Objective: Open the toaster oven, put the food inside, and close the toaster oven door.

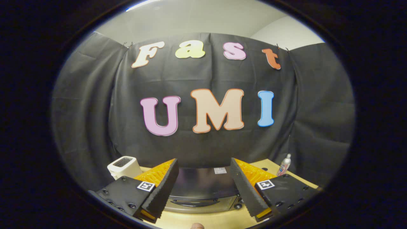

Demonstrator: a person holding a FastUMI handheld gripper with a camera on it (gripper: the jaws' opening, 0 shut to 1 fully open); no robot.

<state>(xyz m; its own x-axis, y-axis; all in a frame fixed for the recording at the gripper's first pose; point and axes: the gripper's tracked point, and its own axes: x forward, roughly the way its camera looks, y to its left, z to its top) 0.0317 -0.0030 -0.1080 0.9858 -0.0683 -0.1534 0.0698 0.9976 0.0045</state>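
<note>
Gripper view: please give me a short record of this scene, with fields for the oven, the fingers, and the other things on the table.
toaster oven: on the table, just ahead of the fingers, seen between them; door looks closed
gripper: fingers open, holding nothing
white toaster: beyond the left finger, beside the oven
bottle: upright, beyond the right finger
table: light wood
food: cannot tell where

Light wooden table (pixel 222 219), partly seen. Toaster oven (pixel 203 190) stands on it, dark top, door shut, handle (pixel 194 202) on the front. White toaster (pixel 124 167) sits on the table left of the toaster oven, further back. Small bottle (pixel 284 165) stands upright right of the toaster oven, near the table's back edge, well apart.
</note>
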